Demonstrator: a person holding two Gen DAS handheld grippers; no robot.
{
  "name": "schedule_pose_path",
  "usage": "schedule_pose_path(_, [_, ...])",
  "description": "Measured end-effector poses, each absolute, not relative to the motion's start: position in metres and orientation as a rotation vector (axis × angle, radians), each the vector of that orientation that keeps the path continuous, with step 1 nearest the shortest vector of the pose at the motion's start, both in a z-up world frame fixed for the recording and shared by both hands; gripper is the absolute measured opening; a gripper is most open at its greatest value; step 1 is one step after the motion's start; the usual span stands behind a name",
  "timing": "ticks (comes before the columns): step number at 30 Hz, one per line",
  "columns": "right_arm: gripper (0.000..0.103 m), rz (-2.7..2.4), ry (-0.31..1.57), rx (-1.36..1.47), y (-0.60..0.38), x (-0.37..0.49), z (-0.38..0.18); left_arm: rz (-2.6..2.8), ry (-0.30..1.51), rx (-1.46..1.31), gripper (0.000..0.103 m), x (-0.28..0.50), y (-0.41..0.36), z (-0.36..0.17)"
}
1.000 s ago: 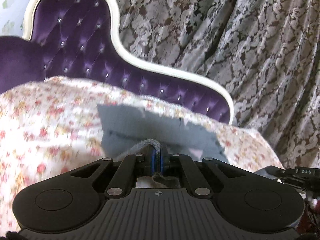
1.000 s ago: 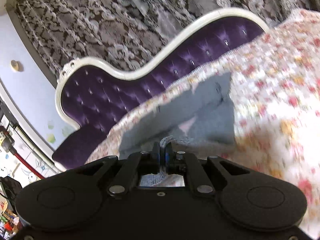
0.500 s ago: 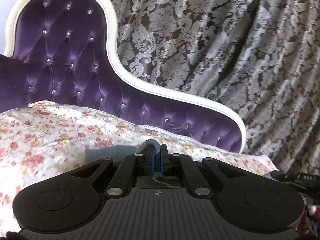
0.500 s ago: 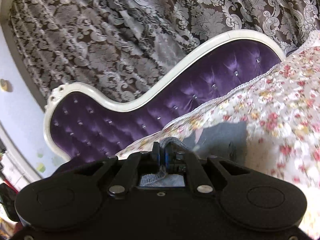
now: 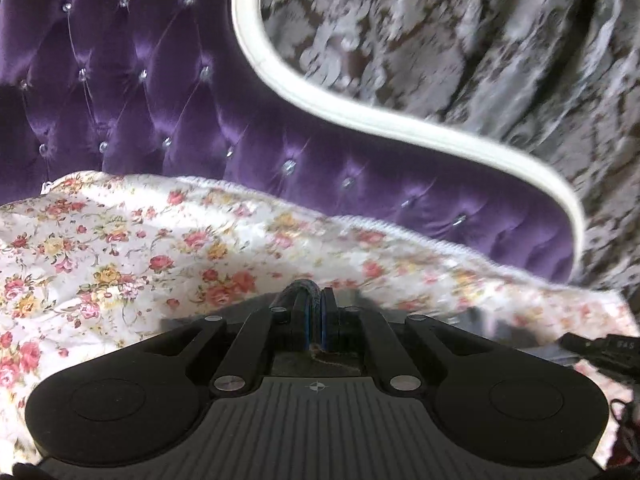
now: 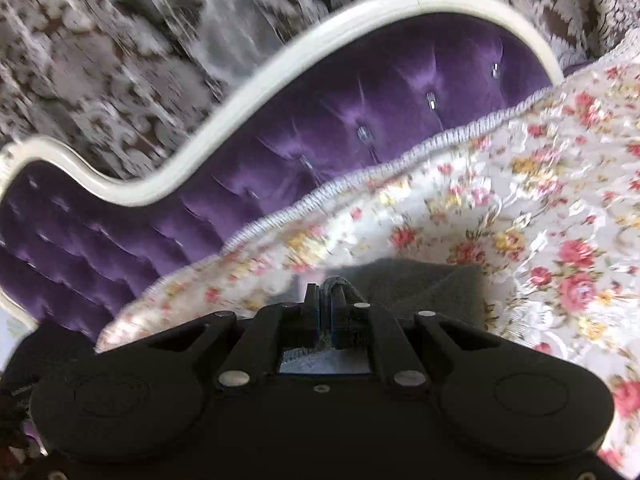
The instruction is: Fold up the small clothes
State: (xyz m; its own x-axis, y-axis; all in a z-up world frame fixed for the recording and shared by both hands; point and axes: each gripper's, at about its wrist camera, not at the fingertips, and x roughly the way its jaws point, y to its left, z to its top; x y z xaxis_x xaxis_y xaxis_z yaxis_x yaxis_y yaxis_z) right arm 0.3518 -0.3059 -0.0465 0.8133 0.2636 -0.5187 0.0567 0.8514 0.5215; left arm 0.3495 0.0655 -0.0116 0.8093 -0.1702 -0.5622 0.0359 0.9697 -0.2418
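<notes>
Left gripper pinching grey garment | right gripper likewise | garment now mostly hidden, nearer headboard

A purple tufted headboard with white trim stands before patterned damask curtains.

1. A bed with a purple tufted headboard, studded with small shiny buttons and edged by a curved cream frame.
2. A white bedspread printed with pink and yellow roses covers the bed.
3. A grey garment lies on the bedspread at 6 o'clock in the right wrist view.
</notes>
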Motion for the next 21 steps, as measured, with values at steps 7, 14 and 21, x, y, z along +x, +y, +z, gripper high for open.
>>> schedule_pose_path(7, [0.019,0.067,0.728,0.459,-0.293,0.385,-0.071,-0.037,0.7,-0.153,0.026,0.384,0.065,-0.047])
schedule_pose_path(14, [0.071,0.037,0.66,0.434,-0.301,0.384,-0.056,-0.029,0.675,-0.271,0.038,0.385,0.097,-0.034])
schedule_pose_path(21, [0.072,0.139,0.597,0.256,-0.273,0.336,-0.029,-0.114,0.577,-0.081,0.082,0.335,0.068,-0.004])
